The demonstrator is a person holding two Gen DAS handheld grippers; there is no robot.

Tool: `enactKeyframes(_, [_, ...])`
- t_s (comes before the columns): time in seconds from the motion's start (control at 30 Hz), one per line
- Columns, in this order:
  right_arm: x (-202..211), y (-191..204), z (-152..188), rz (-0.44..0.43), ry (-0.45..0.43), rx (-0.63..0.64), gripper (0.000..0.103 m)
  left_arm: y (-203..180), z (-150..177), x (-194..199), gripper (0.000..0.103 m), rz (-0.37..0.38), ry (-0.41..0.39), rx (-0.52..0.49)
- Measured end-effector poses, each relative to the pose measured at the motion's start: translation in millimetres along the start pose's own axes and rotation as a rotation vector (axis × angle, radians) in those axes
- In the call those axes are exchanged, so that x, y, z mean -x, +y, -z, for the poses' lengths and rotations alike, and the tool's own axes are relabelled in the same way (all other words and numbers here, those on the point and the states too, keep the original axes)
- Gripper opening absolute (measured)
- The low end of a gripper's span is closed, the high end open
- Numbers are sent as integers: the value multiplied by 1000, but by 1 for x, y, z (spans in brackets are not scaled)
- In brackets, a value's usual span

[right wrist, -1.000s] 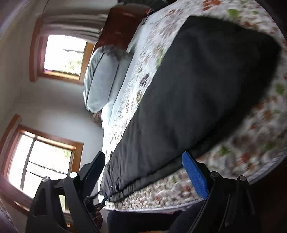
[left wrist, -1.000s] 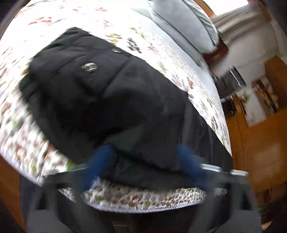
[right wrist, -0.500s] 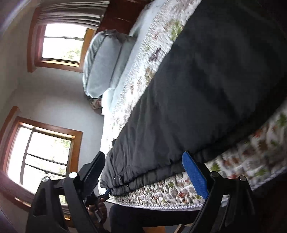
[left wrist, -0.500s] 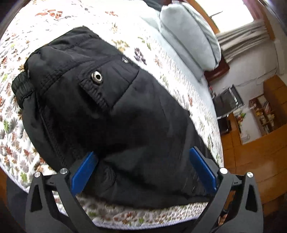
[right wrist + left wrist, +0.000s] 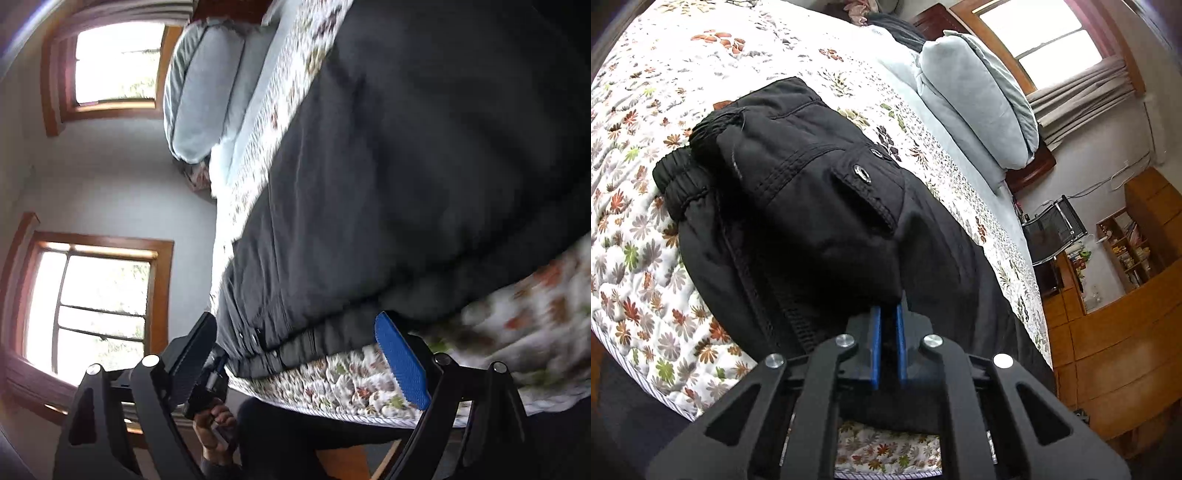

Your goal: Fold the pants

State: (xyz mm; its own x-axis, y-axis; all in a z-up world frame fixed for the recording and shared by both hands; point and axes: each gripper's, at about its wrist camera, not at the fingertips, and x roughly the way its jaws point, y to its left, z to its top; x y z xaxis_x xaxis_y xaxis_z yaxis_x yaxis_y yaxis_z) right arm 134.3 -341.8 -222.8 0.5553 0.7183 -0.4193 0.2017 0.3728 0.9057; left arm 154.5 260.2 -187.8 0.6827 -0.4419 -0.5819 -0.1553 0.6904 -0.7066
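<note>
My left gripper (image 5: pixel 886 314) has just clamped on the near edge of the black pants (image 5: pixel 820 206) lying on the bed (image 5: pixel 635 236); my right gripper (image 5: pixel 295 354), jaws wide and empty, faces the hem, legs running lengthwise away.

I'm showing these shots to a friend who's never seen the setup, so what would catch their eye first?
First, the black pants spread across the floral quilt, metal snap button glinting near the waistband. Next, the left gripper at the bottom, whose jaws have just closed, blue pads pinching the fabric at the near edge. In the right wrist view, the right gripper stands open by the pants' hem at the bed edge.
</note>
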Motion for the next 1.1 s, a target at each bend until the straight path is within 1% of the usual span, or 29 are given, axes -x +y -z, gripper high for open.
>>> enactKeyframes(0.13, [-13, 5, -1, -11, -13, 1, 89, -4, -3, -2, 3, -3, -4, -21])
enactKeyframes(0.2, [-17, 12, -4, -9, -30, 19, 76, -8, -5, -1, 3, 3, -18, -34])
enactKeyframes(0.23, [-19, 16, -7, -14, -28, 41, 56, -9, -7, 2, 2, 15, -27, -38])
enactKeyframes(0.27, [-20, 18, -7, -4, -30, 63, 21, -12, -7, 5, 2, 28, -39, -45])
enactKeyframes(0.3, [-22, 19, -8, 12, -34, 72, 6, -13, -7, 7, 1, 36, -45, -48])
enactKeyframes(0.5, [-9, 24, 1, 22, -47, 88, 4, -13, -3, 38, 1, 71, -84, -1])
enactKeyframes(0.6, [-12, 13, 5, 64, -11, 67, 4, -6, 4, 40, 1, 56, -75, 18])
enactKeyframes(0.63, [-15, 5, 6, 103, 5, 53, 4, -7, 8, 37, 0, 45, -71, 24])
enactKeyframes(0.67, [-19, -2, 6, 123, 12, 34, 4, -5, 9, 37, 0, 39, -70, 30])
enactKeyframes(0.73, [-23, -14, 8, 113, 27, 4, 5, 3, 15, 38, 0, 34, -72, 62])
enactKeyframes(0.9, [-19, -8, 10, 129, 37, 61, 4, 13, 24, 45, 0, 30, -83, 105])
enactKeyframes(1.0, [-19, -13, 9, 136, 44, 54, 4, 16, 30, 52, 0, 23, -87, 120])
enactKeyframes(1.1, [-20, -11, 7, 143, 46, 52, 4, 17, 34, 56, 0, 6, -72, 115])
